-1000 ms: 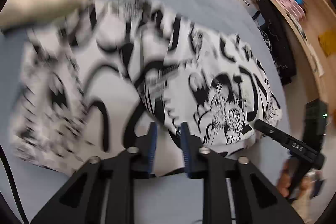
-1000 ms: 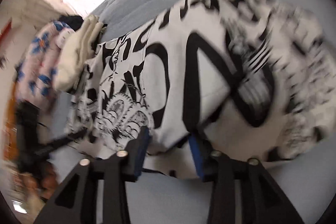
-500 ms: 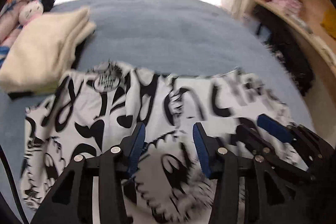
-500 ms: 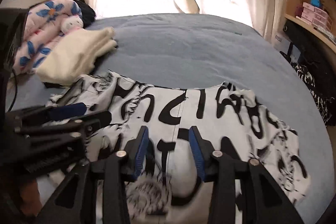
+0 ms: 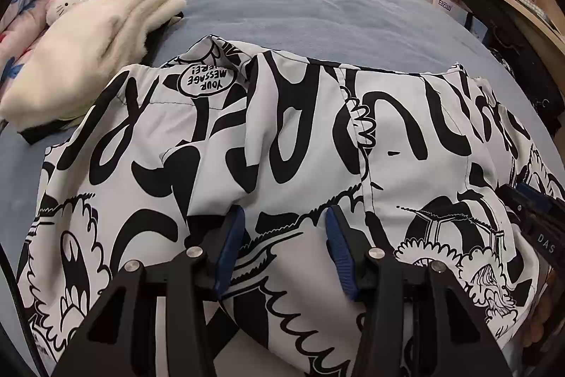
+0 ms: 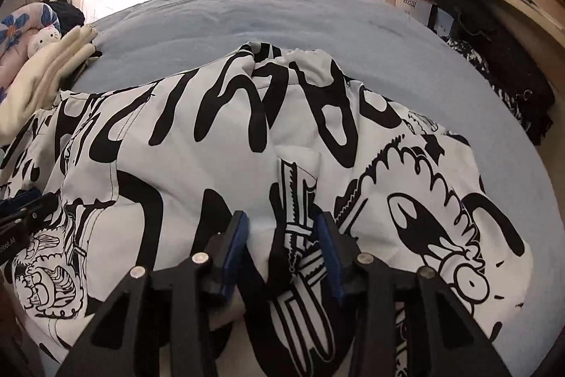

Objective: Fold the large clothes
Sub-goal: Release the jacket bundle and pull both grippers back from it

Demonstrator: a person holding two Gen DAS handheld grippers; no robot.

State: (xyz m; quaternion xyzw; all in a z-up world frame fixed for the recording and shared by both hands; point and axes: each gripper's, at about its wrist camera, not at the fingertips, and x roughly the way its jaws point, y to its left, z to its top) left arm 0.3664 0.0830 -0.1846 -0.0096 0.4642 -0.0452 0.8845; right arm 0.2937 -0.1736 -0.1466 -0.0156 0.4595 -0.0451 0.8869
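On the blue bed (image 5: 317,9), the white garment with black graffiti print (image 5: 282,136) lies part-folded, still rumpled.
Left gripper (image 5: 284,235) just spread its fingers, cloth loose between; right gripper (image 6: 282,237) hangs released too. Smoothing and further folds remain, I judge.

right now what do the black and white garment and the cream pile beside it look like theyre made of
The black and white garment looks like thin woven cloth, probably cotton or polyester, matte, with crisp printed graphics, stitched seams and soft creases. The cream pile looks like fleece or plush: its surface is fuzzy and its folds are thick and rounded.
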